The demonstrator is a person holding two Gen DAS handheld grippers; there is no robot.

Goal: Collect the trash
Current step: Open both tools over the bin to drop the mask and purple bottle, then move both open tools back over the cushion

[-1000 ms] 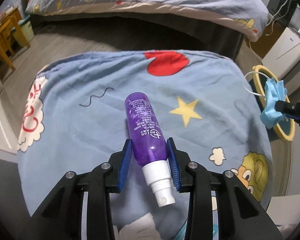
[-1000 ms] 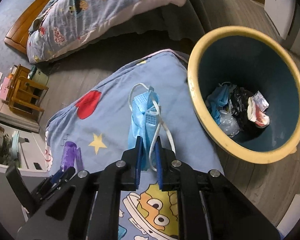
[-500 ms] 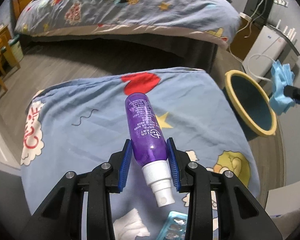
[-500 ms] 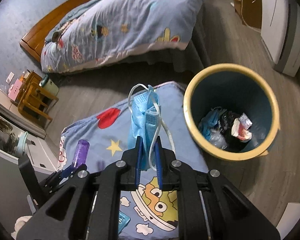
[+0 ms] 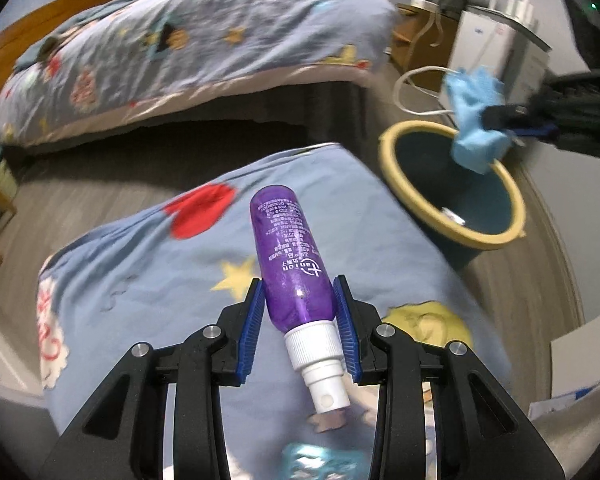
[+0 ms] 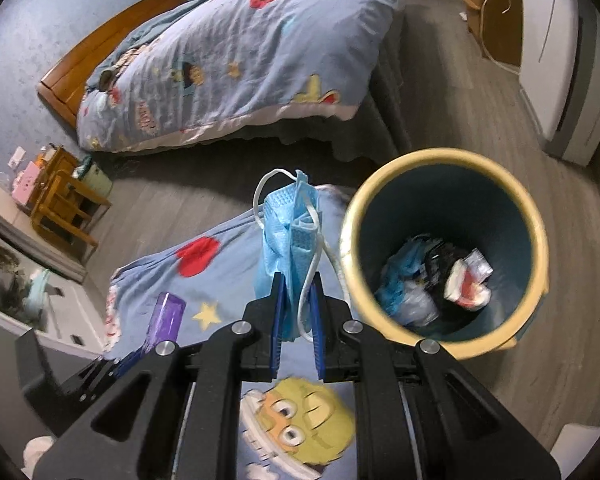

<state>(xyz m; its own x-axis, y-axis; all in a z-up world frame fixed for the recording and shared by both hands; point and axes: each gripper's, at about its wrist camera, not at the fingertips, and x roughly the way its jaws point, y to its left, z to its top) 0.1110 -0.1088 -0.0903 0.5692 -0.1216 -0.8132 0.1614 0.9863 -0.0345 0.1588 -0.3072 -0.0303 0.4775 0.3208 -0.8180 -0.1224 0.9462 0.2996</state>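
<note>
Your left gripper [image 5: 300, 316] is clenched across the lower body of the purple plastic spray bottle [image 5: 290, 256], white nozzle toward the camera, low centre of the left wrist view. Gripping the body rather than the slim nozzle looks like the surer hold for carrying.

Your right gripper [image 6: 296, 312] pinches the crumpled pale-blue face mask [image 6: 288, 236] at its lower edge, white ear loops dangling free, centre of the right wrist view.

Under both lies the light-blue cartoon-print cloth [image 5: 148, 264], with a pale scrap, blurred, at the bottom edge of the left view.

Further on, right of centre, stands the round dark-teal bin with a yellow rim [image 6: 540, 240], already holding wrappers. Nothing blocks its mouth; the loops could snag the rim.

Beyond: the bed under a matching blue quilt [image 6: 240, 60], upper left, and a white appliance [image 6: 556, 60], upper right.
</note>
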